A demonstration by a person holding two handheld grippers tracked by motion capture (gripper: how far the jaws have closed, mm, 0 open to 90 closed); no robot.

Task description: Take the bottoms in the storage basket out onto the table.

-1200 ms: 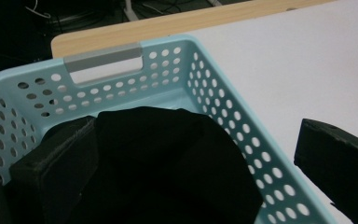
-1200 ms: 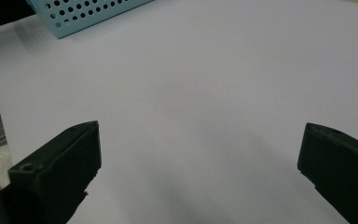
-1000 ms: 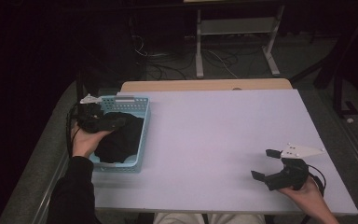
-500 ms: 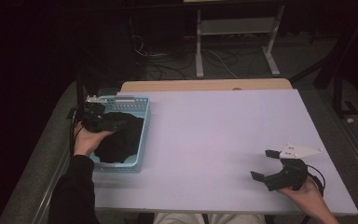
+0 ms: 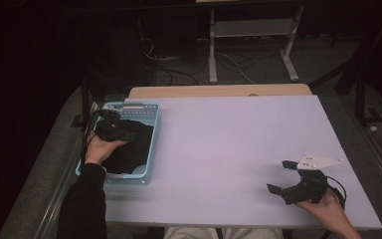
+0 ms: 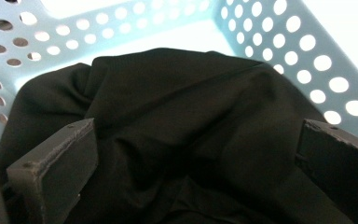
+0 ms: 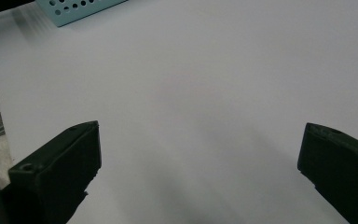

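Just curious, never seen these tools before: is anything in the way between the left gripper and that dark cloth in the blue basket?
Nothing visible. The left gripper hangs over the basket, its jaws wide apart with the black cloth right between and below them, uncovered.

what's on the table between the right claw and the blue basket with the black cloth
Nothing: in the high view, bare white table runs from the right claw to the blue basket holding the black cloth.
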